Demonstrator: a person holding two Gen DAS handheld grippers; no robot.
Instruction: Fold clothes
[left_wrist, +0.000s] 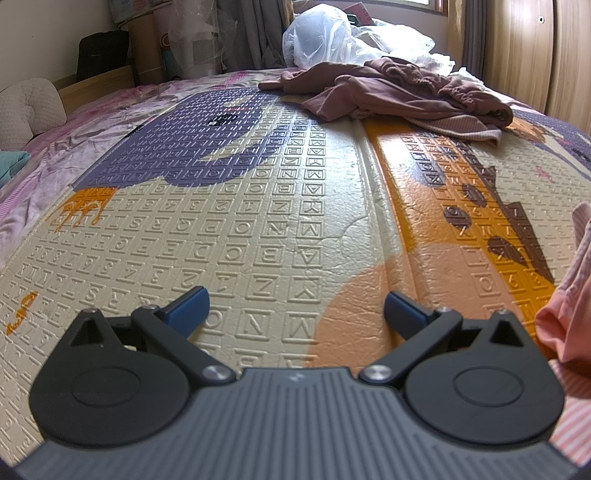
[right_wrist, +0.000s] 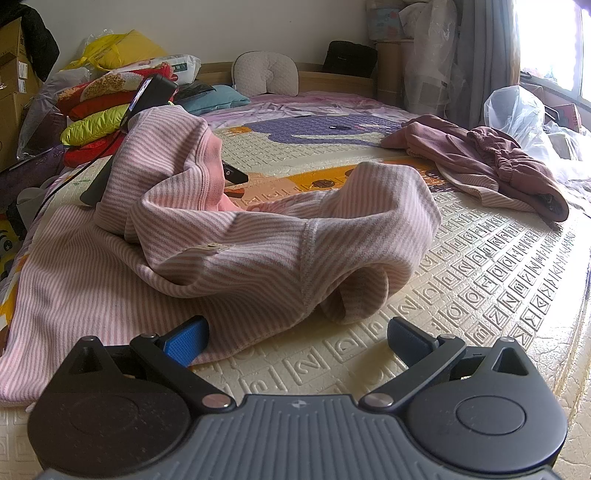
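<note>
Lying in a heap on the play mat (right_wrist: 480, 280), the pink striped top (right_wrist: 229, 236) sits just ahead of the right gripper (right_wrist: 297, 338), a bit to its left. That gripper is spread wide and holds nothing; its left blue pad is right at the hem of the cloth (touching or not, I cannot tell). The left gripper (left_wrist: 295, 308) is spread wide too, low over bare mat, with a bit of the striped top at its right edge. Far away on the mat lie the dark pink clothes (left_wrist: 399, 88), with a plastic bag (left_wrist: 325, 33) behind them.
</note>
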